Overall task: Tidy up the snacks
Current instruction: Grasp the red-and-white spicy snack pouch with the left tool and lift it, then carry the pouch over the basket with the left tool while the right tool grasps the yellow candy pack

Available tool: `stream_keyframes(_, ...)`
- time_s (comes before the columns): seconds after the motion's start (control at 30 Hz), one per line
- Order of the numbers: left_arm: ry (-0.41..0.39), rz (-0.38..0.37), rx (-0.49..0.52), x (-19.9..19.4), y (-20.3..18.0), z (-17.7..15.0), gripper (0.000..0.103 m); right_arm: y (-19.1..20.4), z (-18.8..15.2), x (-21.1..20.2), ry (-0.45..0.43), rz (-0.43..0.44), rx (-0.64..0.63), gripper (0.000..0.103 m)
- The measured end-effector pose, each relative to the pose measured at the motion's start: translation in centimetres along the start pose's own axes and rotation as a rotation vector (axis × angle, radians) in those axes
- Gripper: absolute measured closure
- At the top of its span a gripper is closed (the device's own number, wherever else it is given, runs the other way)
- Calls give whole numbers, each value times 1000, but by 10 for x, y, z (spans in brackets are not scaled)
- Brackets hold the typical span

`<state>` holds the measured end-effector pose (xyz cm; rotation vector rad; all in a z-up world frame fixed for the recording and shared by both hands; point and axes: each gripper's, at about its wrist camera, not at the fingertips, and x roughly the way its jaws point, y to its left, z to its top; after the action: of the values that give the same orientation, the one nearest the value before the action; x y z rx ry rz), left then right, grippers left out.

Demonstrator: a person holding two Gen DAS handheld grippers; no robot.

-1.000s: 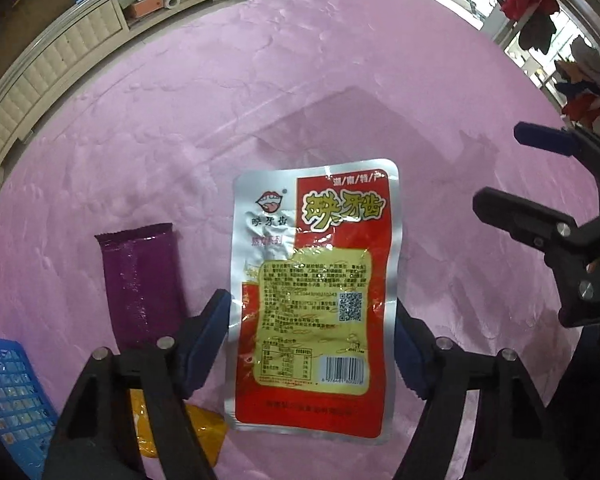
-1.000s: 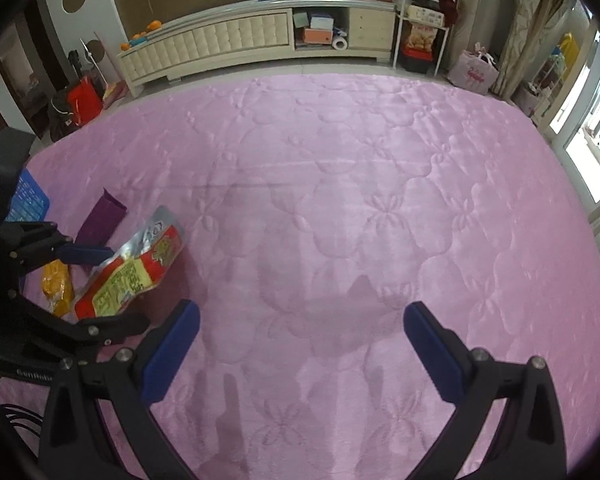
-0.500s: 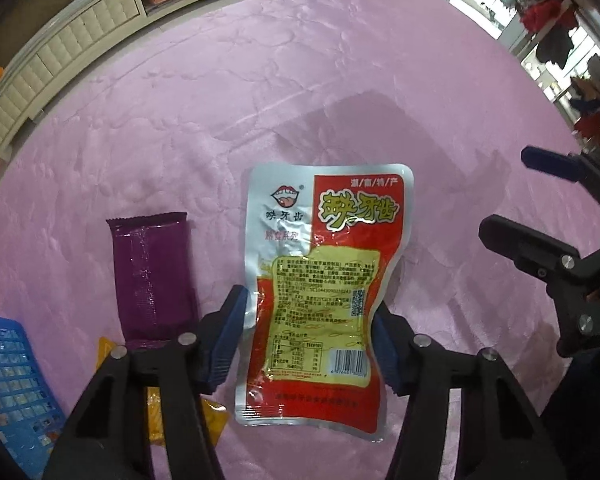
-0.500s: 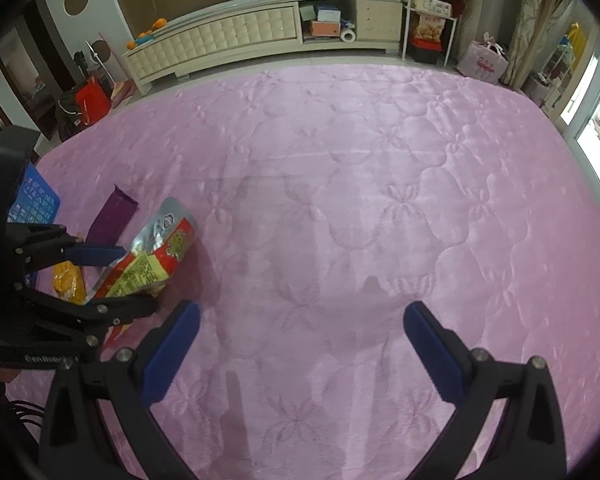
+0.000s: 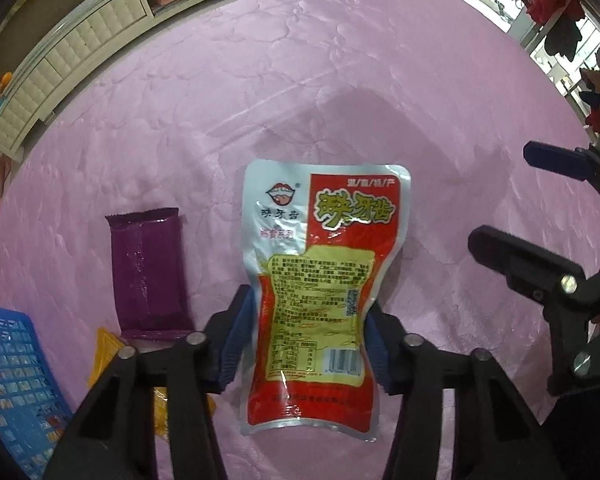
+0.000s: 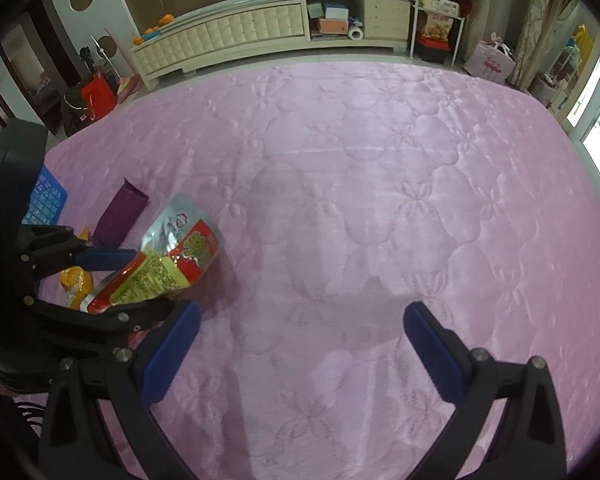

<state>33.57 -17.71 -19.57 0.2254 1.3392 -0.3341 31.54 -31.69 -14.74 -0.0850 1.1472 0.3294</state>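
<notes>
Closest in, the left gripper (image 5: 306,336) has just been closing its blue-padded jaws, and they now pinch the waist of a silver-and-red snack pouch (image 5: 324,280), whose sides buckle inward where the pads press. The pouch's lower part carries a yellow panel of small print, a QR code and a barcode, too fine to read; above that, big yellow Chinese characters sit on the red half, and a mouth logo with smaller characters sits on the silver half. From the right wrist view the same pouch (image 6: 172,264) tilts up off the cover. Just left of it lies a plain purple wrapped bar (image 5: 148,272) with no writing I can make out, and nearer the camera an orange-yellow packet (image 5: 108,352) peeks out behind the gripper's arm. A blue plastic basket (image 5: 8,380) sits at the far left edge. The right gripper (image 6: 300,340) hangs with its jaws spread wide and nothing between them, over bare pink quilted bedcover (image 6: 380,200). Beyond the bed runs a cream cabinet (image 6: 228,40) with boxes and a paper roll on its shelves, their labels unreadable.
</notes>
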Motion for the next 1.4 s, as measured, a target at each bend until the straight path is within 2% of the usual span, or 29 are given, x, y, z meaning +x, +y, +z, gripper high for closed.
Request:
stream_keyframes(0.03,-7,0,2,-1,-3,-2,66,0,0,0,4,3,-1,0)
stream_keyframes(0.1,-12,3,-6,-2,-7,-3,70,-2,-2,3,24,1,1,0)
stream_keyframes(0.23,-30,11,-17,-2,-11,-7,71,-9,-7,3,49,-25,20,0)
stream_keyframes(0.4,-47,24,-44,-6,-18,-20,71,-9,-8,-12,19,-9,18,0)
stream_keyframes(0.5,-92,24,-44,-21,-22,-40,76,-4,-9,-16,11,60,23,0)
stream_keyframes(0.63,-122,20,-76,-44,-16,-54,76,3,-7,-14,35,50,28,0)
stream_keyframes(0.77,-155,17,-107,-65,-1,-68,76,12,-1,-24,23,51,17,0)
stream_keyframes(1.0,-235,37,-180,-117,34,-96,76,56,11,-37,15,68,-69,0)
stream_keyframes(1.23,-356,89,-228,-182,64,-128,76,110,17,-39,25,97,-173,0)
stream_keyframes(1.4,-403,142,-268,-207,93,-160,76,150,19,-32,36,127,-222,0)
